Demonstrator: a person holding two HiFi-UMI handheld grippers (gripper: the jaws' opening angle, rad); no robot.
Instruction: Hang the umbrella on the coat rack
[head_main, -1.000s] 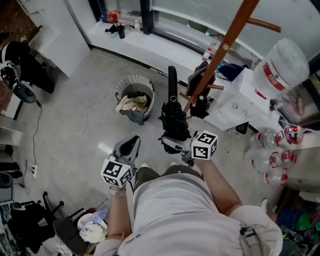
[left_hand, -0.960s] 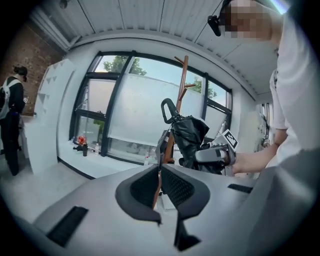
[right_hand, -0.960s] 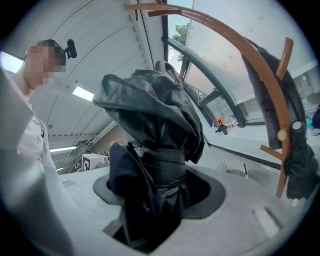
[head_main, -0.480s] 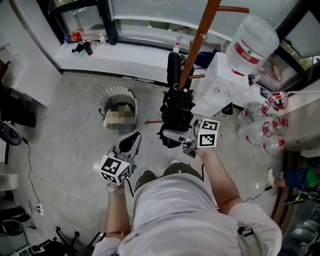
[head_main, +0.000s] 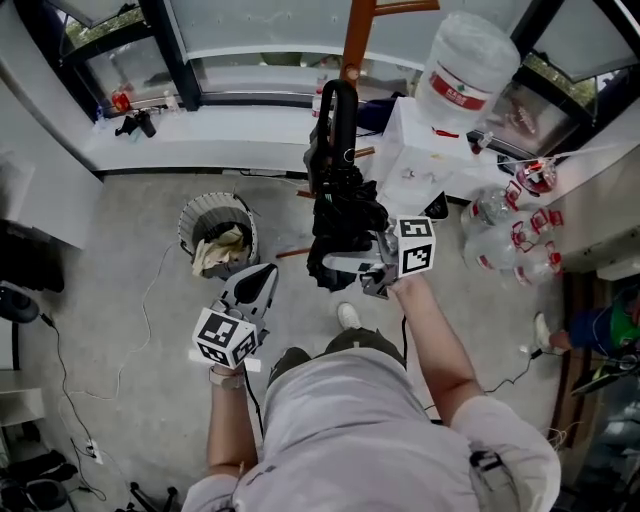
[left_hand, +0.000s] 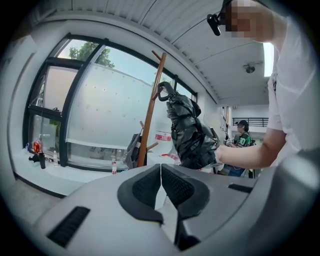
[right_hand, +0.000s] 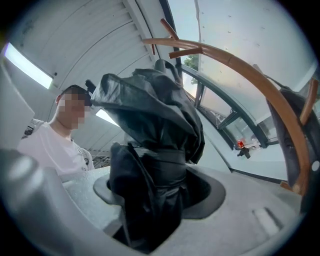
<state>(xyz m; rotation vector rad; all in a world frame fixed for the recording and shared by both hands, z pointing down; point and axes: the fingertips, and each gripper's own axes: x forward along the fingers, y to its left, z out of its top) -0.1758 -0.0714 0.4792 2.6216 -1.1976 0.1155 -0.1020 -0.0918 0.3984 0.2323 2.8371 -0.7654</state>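
Right gripper (right_hand: 155, 200): the 2 jaws are clamping the folded black umbrella (right_hand: 150, 130) around its lower, strapped bundle. The fabric is filling the gap between the pads. I am holding the umbrella upright, with its crooked handle on top.

Left gripper (left_hand: 161, 172): the jaws are meeting at their tips with nothing between them. In the head view it is hanging low at my left, well apart from the umbrella and pointing toward the window.

Umbrella position: the handle is sitting right against the brown wooden pole of the coat rack (left_hand: 151, 110) in the left gripper view. I cannot tell whether the two are touching. The hook is not resting on any peg.

Surroundings, head view: a waste bin (head_main: 215, 232) holding crumpled paper is standing on the grey floor to the left of the rack. A large water jug (head_main: 462, 65) is sitting on white furniture to the rack's right. A white window ledge (head_main: 200, 145) is running behind both.
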